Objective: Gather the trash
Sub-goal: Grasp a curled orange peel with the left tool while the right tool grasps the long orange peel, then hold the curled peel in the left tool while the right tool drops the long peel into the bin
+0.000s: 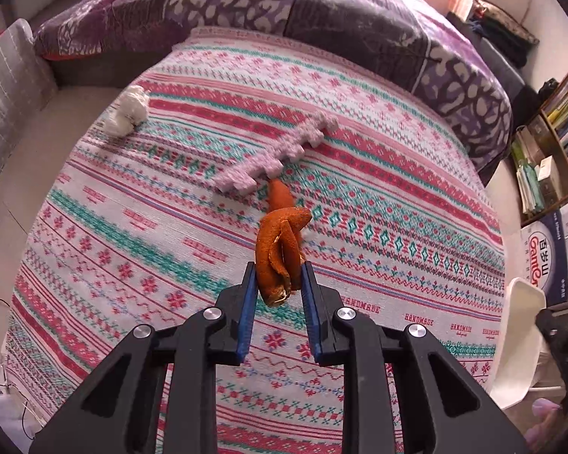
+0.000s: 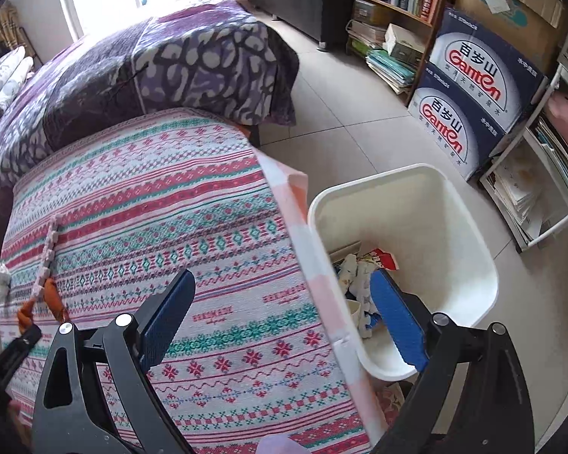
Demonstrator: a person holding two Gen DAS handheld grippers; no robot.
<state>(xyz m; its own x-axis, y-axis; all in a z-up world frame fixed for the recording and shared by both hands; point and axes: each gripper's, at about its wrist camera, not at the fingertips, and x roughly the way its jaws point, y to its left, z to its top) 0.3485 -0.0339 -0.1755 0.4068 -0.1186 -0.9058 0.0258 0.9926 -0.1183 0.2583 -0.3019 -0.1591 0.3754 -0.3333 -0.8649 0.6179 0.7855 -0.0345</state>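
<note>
Left wrist view: left gripper point(image 1: 278, 278) has its jaws clamped narrow on the orange peel point(image 1: 280, 249), pads pressing both sides; peel's long axis runs straight out along the fingers, free end pointing far, toward the lilac foam strip point(image 1: 274, 151) lying on the patterned cloth point(image 1: 132, 249) of the desk. A crumpled white tissue point(image 1: 128, 111) sits far left on the cloth, well apart from the jaws. White bin point(image 1: 518, 340) just shows at the right edge, so the drop-off lies to the right of this hand. Right wrist view: right gripper point(image 2: 284, 321) has jaws wide with nothing between the pads, straddling the desk's right edge; its right finger sits over the open white bin point(image 2: 469, 234), which stands on the floor touching the desk edge and already has paper scraps inside. The orange peel point(image 2: 51, 297) and the left gripper's tip show at the far left, foam strip point(image 2: 47, 257) just beyond. My read: peel has to cross rightward over the full cloth to reach the bin; right hand is nearer the bin, left hand nearer the remaining tissue.
</note>
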